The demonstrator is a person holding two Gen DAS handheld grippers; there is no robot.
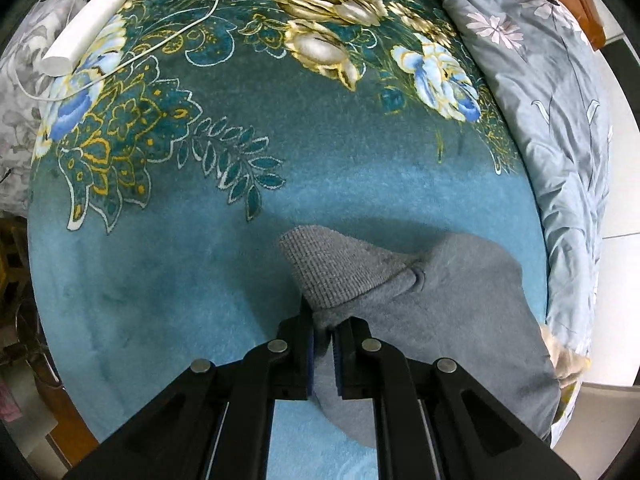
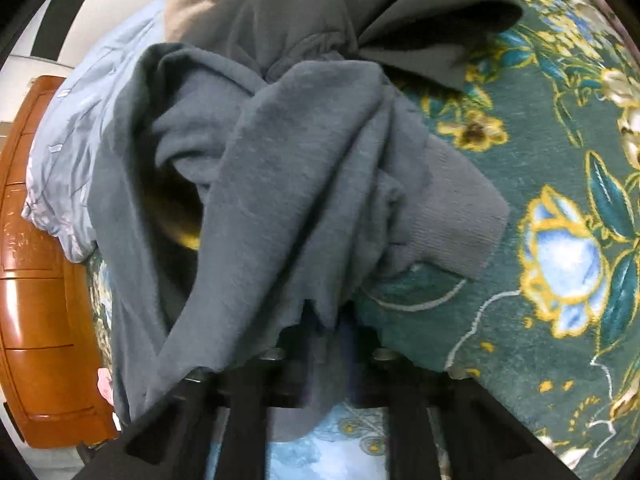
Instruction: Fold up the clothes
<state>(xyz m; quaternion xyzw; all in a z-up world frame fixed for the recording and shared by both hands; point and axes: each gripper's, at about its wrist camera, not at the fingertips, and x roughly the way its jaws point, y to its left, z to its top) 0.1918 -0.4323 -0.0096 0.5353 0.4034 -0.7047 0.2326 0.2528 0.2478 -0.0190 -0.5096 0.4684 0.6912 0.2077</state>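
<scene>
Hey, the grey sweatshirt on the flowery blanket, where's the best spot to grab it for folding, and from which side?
Grip the grey sweatshirt at its edge beside the ribbed band, coming down from above. There the cloth is thin and lies flat on the blanket, so closed fingers can pinch it. The left gripper is pinching exactly there. The right gripper holds a bunched, hanging fold, probably harder to control.

Bed w/ teal floral blanket (image 1: 248, 184), pale blue flowered quilt (image 1: 560, 120) bunched along one edge. Orange-brown wooden drawer unit (image 2: 36, 280) beside bed. White tiled floor (image 1: 620, 208). Grey floral pillow (image 1: 16, 92) at far corner.
</scene>
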